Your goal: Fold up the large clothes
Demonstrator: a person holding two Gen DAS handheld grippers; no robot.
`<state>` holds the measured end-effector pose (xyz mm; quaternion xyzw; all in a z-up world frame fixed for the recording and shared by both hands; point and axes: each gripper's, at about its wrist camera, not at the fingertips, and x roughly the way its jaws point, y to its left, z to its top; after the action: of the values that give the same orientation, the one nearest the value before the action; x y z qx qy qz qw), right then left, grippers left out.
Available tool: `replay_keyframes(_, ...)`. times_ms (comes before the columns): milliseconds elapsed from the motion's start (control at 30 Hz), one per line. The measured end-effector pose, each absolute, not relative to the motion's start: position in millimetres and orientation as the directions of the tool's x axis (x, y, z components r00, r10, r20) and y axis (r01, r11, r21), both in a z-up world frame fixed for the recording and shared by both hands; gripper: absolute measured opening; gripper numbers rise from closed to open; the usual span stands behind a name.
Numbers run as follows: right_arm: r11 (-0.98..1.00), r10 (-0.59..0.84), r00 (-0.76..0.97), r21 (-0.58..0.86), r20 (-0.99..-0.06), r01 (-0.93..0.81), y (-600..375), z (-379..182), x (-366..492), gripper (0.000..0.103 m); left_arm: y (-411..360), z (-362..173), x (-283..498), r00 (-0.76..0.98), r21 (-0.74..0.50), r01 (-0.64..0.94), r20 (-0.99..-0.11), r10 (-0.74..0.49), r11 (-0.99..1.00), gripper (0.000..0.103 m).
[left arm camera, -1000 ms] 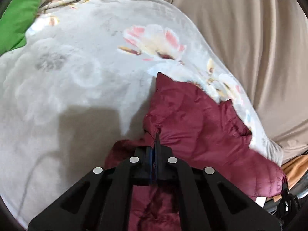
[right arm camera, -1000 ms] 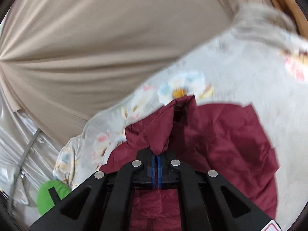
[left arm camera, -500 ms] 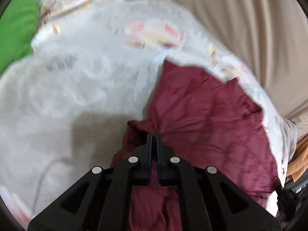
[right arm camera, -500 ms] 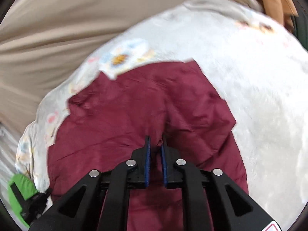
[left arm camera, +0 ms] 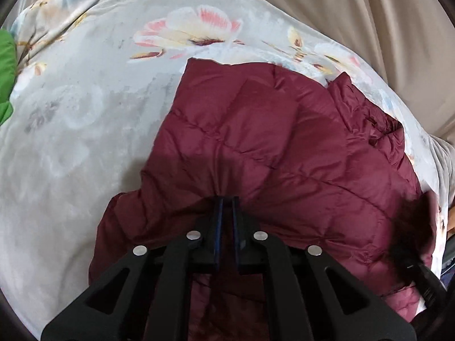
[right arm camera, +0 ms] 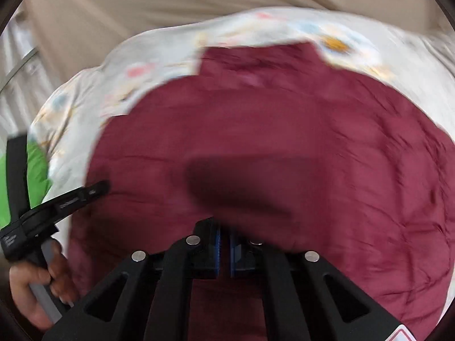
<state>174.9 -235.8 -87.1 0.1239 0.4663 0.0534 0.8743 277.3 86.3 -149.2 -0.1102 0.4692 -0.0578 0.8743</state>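
A maroon quilted puffer jacket point(left arm camera: 270, 153) lies spread on a pale floral blanket point(left arm camera: 85, 108). My left gripper point(left arm camera: 226, 199) sits at the jacket's near edge, its jaws a narrow gap apart with a fold of maroon fabric bunched at the tips. In the right wrist view, which is blurred, the jacket point(right arm camera: 284, 142) fills the middle. My right gripper point(right arm camera: 224, 228) is also at the near edge, jaws slightly apart, with fabric lying over the right finger. The left gripper's body and the hand holding it point(right arm camera: 42, 221) show at the left.
The blanket point(right arm camera: 85, 96) covers a bed backed by beige curtain fabric point(left arm camera: 369, 14). A green item point(left arm camera: 5, 79) lies at the blanket's left edge, and shows in the right wrist view point(right arm camera: 37, 176) too. The blanket's edge drops off at the right.
Both grippers have swung the held jacket part down and forward, so the jacket now lies flatter and wider. Both pairs of jaws have parted from fully clamped to a narrow gap.
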Motion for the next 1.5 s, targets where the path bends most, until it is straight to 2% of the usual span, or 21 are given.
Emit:
replay_keyframes(100,0.931,0.109,0.579,0.288,-0.808,0.226,-317.5,-96.2,150.2,0.0,90.0,-153.8,275.5,0.561,-0.234,0.027,-0.801,-0.209,0.972,0.004)
replay_keyframes(167,0.853,0.065,0.596,0.354,-0.8,0.383,-378.0,-97.9,124.8,0.0,88.5,-154.4,274.8,0.564,-0.214,0.035,-0.802,-0.196,0.976,0.004)
replay_keyframes(200,0.823,-0.033,0.567,0.299,-0.823,0.482,-392.1,-94.7,115.0,0.001,87.6,-153.9,273.7,0.567,-0.204,0.034,-0.802,-0.187,0.978,0.004)
replay_keyframes(233,0.782,-0.113,0.558,0.273,-0.822,0.561,-407.4,-86.8,101.6,0.009,87.5,-153.5,273.1,0.568,-0.202,0.031,-0.803,-0.183,0.979,0.004)
replay_keyframes(267,0.752,-0.118,0.596,0.32,-0.795,0.577,-415.9,-76.6,89.8,0.009,86.9,-153.4,272.6,0.567,-0.198,0.03,-0.804,-0.18,0.98,0.004)
replay_keyframes(333,0.745,-0.095,0.658,0.385,-0.747,0.545,-410.4,-58.9,81.6,0.009,85.1,-155.0,273.5,0.571,-0.185,0.035,-0.803,-0.171,0.982,0.004)
replay_keyframes(400,0.794,0.0,0.697,0.424,-0.717,0.436,-382.9,-48.9,93.2,0.009,82.8,-156.6,272.7,0.579,-0.169,0.038,-0.8,-0.159,0.985,0.004)
replay_keyframes(533,0.892,0.167,0.654,0.396,-0.738,0.218,-316.9,-62.2,137.2,0.009,80.5,-157.6,271.2,0.588,-0.15,0.035,-0.797,-0.142,0.988,0.004)
replay_keyframes(600,0.912,0.141,0.615,0.343,-0.775,0.224,-311.8,-82.3,150.1,0.007,82.4,-157.6,271.3,0.589,-0.153,0.037,-0.795,-0.145,0.988,0.004)
replay_keyframes(633,0.901,0.133,0.596,0.347,-0.792,0.26,-320.9,-96.2,150.7,0.0,84.6,-157.9,271.3,0.588,-0.161,0.047,-0.793,-0.158,0.986,0.004)
replay_keyframes(733,0.824,0.141,0.625,0.441,-0.768,0.356,-365.5,-111.5,125.7,0.0,89.2,-157.6,271.5,0.586,-0.17,0.068,-0.79,-0.177,0.983,0.003)
replay_keyframes(800,0.793,0.01,0.606,0.375,-0.795,0.479,-388.3,-100.0,107.5,0.0,93.6,-149.1,270.5,0.582,-0.149,0.055,-0.799,-0.152,0.987,0.003)
replay_keyframes(833,0.787,-0.033,0.602,0.351,-0.798,0.508,-393.4,-92.3,103.4,0.011,96.4,-141.8,269.6,0.587,-0.155,0.049,-0.795,-0.154,0.987,0.003)
replay_keyframes(900,0.803,-0.012,0.65,0.38,-0.76,0.459,-390.0,-69.1,111.1,0.011,100.1,-118.2,271.4,0.629,-0.211,0.065,-0.75,-0.204,0.975,0.003)
replay_keyframes(1000,0.851,0.099,0.691,0.421,-0.716,0.314,-357.3,-46.5,153.7,0.01,86.0,-93.8,295.5,0.649,-0.251,0.105,-0.716,-0.257,0.962,0.004)
replay_keyframes(1100,0.848,0.288,0.687,0.511,-0.668,0.141,-306.5,-43.9,216.0,0.008,63.6,-90.6,326.6,0.638,-0.274,0.133,-0.712,-0.294,0.952,0.004)
replay_keyframes(1167,0.856,0.342,0.649,0.51,-0.68,0.083,-272.7,-52.5,253.8,0.007,47.7,-100.9,349.3,0.621,-0.262,0.129,-0.731,-0.283,0.957,0.005)
replay_keyframes(1300,0.88,0.384,0.555,0.474,-0.738,0.023,-223.2,-79.2,303.5,0.006,39.3,-141.0,375.8,0.543,-0.263,0.09,-0.795,-0.269,0.96,0.006)
replay_keyframes(1400,0.903,0.356,0.514,0.429,-0.78,0.024,-204.9,-105.1,325.2,0.005,45.8,-155.2,375.0,0.568,-0.265,0.092,-0.778,-0.27,0.96,0.005)
replay_keyframes(1433,0.905,0.35,0.511,0.424,-0.785,0.032,-204.8,-110.6,328.1,0.0,46.1,-156.8,373.4,0.579,-0.263,0.102,-0.768,-0.272,0.959,0.005)
replay_keyframes(1500,0.884,0.354,0.537,0.461,-0.766,0.075,-216.3,-120.6,333.6,0.0,45.3,-159.9,371.5,0.595,-0.255,0.118,-0.755,-0.274,0.96,0.005)
